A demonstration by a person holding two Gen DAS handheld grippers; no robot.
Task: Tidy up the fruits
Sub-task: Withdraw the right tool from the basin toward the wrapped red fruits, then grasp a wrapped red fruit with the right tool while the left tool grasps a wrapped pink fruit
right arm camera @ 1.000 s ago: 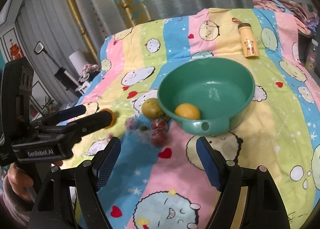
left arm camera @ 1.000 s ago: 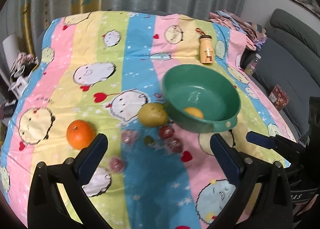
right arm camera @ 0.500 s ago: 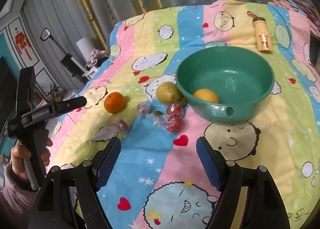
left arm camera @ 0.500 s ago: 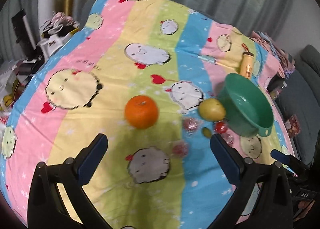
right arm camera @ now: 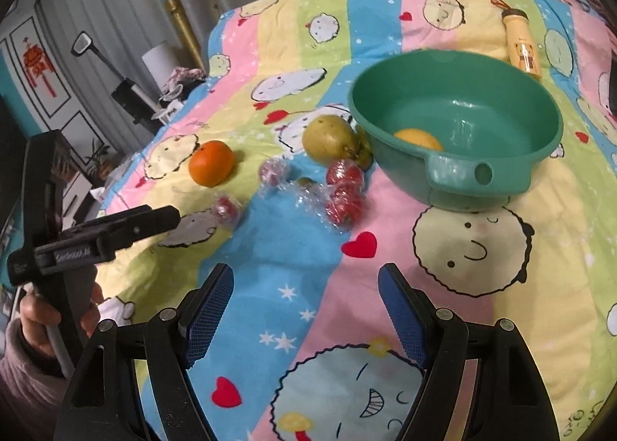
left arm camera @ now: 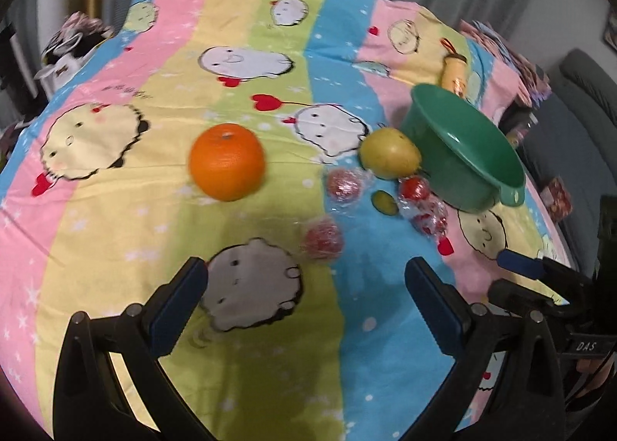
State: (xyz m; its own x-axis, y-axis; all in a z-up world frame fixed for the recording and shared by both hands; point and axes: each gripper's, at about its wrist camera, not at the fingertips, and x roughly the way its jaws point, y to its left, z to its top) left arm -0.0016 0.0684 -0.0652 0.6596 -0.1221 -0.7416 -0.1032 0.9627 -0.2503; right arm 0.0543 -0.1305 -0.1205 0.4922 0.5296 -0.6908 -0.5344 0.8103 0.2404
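The left hand-held gripper [left arm camera: 306,288] hung over the striped cartoon bedsheet [left arm camera: 250,36] with its jaws spread wide and nothing between them — the orange [left arm camera: 227,162] lay ahead of it, slightly left, on a yellow stripe. The right hand-held gripper [right arm camera: 304,310] was likewise released and empty, poised above the blue and pink stripes. Ahead of it stood the green basin [right arm camera: 455,124], with one yellow fruit [right arm camera: 418,138] inside, partly hidden by the near wall. A yellow-green pear [right arm camera: 327,138] rested just beside the basin's left side. Several small red fruits in clear wrap [right arm camera: 343,192] were scattered between the pear and the orange, and a small green one [left arm camera: 383,201] lay among them. A yellow bottle [right arm camera: 522,45] lay on its side beyond the basin — well apart from the fruit. A sleeved hand [right arm camera: 42,319] gripped the left tool's handle.
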